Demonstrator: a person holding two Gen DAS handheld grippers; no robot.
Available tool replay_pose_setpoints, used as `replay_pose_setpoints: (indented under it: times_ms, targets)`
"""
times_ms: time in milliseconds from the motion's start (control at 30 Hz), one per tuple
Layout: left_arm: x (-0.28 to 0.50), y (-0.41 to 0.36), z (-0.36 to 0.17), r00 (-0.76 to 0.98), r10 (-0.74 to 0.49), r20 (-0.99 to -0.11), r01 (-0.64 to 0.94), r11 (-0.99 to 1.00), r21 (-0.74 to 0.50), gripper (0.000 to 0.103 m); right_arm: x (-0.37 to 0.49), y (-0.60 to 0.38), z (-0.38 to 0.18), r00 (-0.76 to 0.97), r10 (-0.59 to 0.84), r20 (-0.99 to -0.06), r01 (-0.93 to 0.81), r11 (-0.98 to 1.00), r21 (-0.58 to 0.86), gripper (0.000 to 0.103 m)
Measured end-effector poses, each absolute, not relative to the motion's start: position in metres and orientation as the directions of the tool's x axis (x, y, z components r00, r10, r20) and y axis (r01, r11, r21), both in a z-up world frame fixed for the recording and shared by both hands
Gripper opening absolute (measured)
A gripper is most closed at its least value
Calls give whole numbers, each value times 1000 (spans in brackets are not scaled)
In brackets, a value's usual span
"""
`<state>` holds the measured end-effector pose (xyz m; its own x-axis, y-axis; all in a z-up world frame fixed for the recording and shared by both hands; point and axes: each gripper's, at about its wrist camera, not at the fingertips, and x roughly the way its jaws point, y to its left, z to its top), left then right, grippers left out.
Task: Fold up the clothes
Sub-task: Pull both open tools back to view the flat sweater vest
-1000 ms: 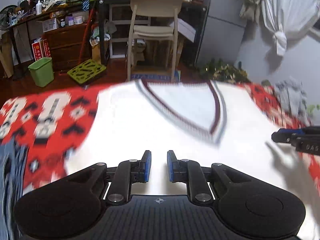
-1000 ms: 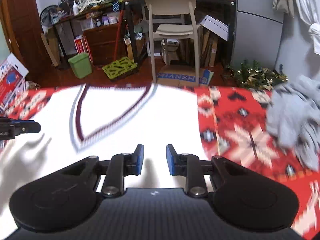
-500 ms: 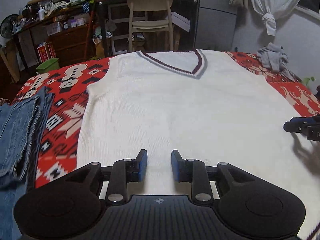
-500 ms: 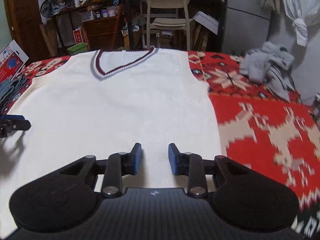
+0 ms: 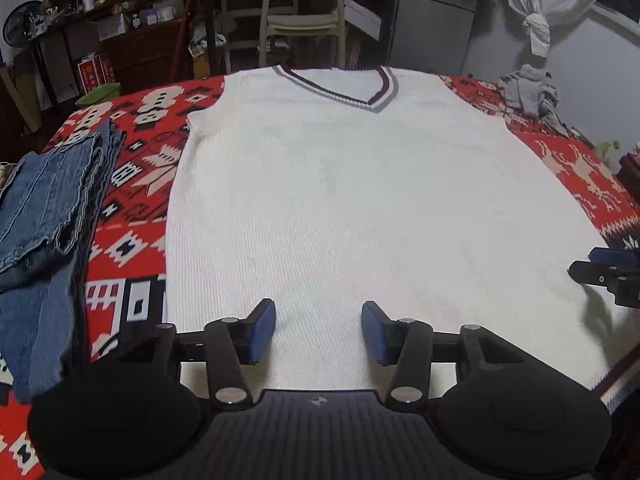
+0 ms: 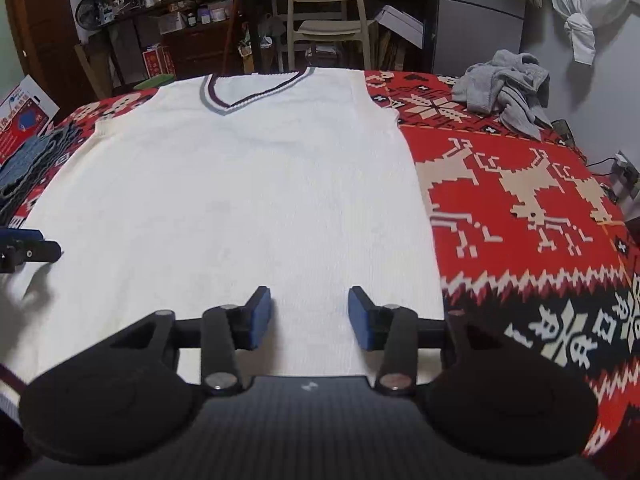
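Note:
A white knit vest with a maroon and grey V-neck lies flat on the red patterned blanket, neck at the far end. My left gripper hovers over the vest's near hem on its left half; its jaws are opening with nothing between them. In the right wrist view the same vest fills the left and middle. My right gripper is over the hem near the vest's right edge, jaws also opening and empty. Each gripper's tip shows at the edge of the other's view.
Folded blue jeans lie at the left of the blanket. A crumpled grey garment sits at the far right corner. Beyond the bed stand a pale chair, cluttered shelves and a grey cabinet. Bare blanket lies right of the vest.
Both grippers have drawn back from near the neckline to the vest's near hem, and both pairs of jaws have spread wider.

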<state>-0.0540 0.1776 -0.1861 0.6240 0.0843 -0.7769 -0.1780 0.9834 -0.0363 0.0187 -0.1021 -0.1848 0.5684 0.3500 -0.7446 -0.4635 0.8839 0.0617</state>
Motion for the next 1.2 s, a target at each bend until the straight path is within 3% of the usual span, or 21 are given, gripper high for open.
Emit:
replay_pose_setpoints:
  times_ms: [67, 233, 300, 433, 500, 633, 1200]
  targets:
    - [-57, 172, -187, 608, 87, -789, -174, 984, -26, 58, 12, -103, -184, 563, 344, -751, -460, 886, 61, 61]
    - [-65, 157, -188, 593, 53, -803, -144, 989, -42, 75, 0, -102, -181, 566, 348, -747, -454, 888, 70, 70]
    - [-68, 153, -189, 598, 44, -800, -154, 986, -62, 82, -3, -102, -177, 571, 366, -735, -451, 888, 92, 81]
    - [-67, 138, -192, 591, 106, -799, -151, 988, 19, 87, -3, -94, -175, 599, 348, -721, -453, 890, 53, 89]
    - [-67, 135, -194, 589, 112, -800, -161, 987, 20, 103, -1, -90, -179, 596, 341, -727, -452, 891, 48, 90]
    - [-70, 133, -198, 602, 114, -790, -176, 984, 7, 103, 2, -83, -195, 580, 306, -755, -443, 896, 22, 102]
    - [-64, 132, -196, 562, 97, -821, -153, 988, 12, 103, 12, -74, -192, 533, 253, -808, -401, 916, 23, 102]
